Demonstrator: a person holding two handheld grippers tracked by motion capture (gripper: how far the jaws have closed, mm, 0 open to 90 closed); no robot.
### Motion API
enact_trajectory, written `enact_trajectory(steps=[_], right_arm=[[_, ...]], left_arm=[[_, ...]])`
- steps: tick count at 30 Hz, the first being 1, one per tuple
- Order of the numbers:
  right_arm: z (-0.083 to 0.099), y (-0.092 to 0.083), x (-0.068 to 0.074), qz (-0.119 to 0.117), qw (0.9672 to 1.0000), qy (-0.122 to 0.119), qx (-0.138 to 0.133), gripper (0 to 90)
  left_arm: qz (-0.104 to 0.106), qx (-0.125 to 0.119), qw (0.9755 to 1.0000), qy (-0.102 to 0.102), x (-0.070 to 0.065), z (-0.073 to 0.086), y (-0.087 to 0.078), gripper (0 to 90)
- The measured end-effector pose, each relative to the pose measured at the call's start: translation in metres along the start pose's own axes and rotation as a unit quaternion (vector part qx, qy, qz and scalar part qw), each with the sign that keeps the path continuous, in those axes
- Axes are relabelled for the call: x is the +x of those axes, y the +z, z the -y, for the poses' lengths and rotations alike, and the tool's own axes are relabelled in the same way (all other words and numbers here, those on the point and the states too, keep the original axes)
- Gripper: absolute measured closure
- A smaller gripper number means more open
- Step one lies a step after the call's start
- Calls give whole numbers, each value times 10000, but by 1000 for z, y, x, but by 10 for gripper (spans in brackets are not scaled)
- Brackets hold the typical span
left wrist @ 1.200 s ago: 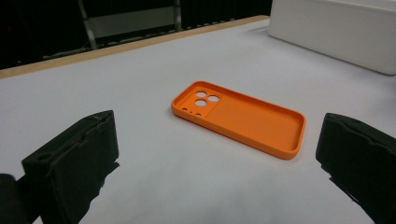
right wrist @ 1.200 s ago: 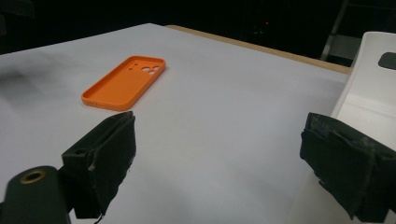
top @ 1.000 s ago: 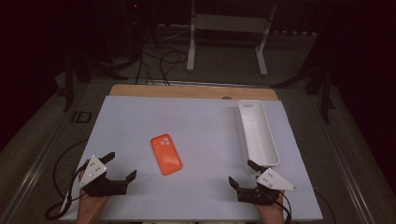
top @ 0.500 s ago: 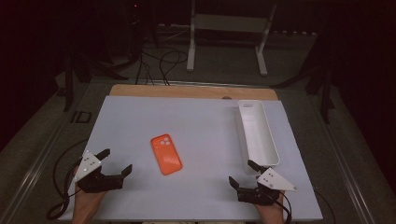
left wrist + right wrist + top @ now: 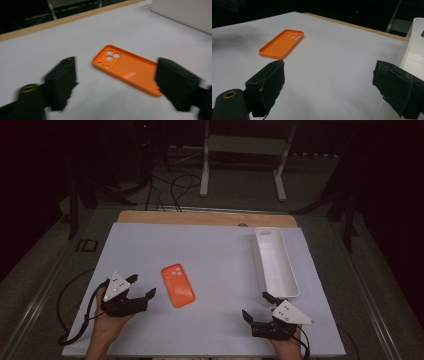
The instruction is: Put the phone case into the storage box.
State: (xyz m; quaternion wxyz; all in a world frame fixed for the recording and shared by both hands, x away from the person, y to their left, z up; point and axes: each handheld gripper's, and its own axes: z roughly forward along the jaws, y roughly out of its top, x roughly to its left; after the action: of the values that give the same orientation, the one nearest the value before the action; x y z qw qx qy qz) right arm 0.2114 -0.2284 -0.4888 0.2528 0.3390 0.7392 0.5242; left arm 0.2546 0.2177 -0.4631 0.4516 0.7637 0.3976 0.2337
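Right now the orange phone case [image 5: 177,284] lies flat on the counter [image 5: 220,250], open side up, camera holes at its far end. My left tool [image 5: 139,287] sits just left of the case, jaws spread wide and aimed at it; in the left gripper view the case [image 5: 130,68] lies between them, not yet touched. To grip well, I should bring one jaw to each long edge, keep low and level, and close on the thin walls without tipping it. My right tool [image 5: 254,306] rests well to the case's right, jaws also apart, empty. Farther right of the case stands a long white tray [image 5: 276,265]. Nothing lies between my left tool and the case.
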Motion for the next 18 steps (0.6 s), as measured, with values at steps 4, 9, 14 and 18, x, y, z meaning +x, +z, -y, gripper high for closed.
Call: enact_trajectory(steps=[4, 9, 14, 18], right_arm=[[0, 0, 1, 1, 10000, -17, 19, 105], [0, 1, 1, -17, 10000, -48, 24, 105], [0, 2, 3, -31, 10000, -59, 35, 105], [0, 3, 3, -34, 10000, -79, 47, 105]], left_arm=[[204, 136, 9996, -125, -2, 1, 11, 426], [310, 277, 9989, -205, -5, 2, 22, 613], [419, 481, 9980, -15, -13, 2, 34, 759], [477, 581, 9971, 75, -18, 3, 41, 860]])
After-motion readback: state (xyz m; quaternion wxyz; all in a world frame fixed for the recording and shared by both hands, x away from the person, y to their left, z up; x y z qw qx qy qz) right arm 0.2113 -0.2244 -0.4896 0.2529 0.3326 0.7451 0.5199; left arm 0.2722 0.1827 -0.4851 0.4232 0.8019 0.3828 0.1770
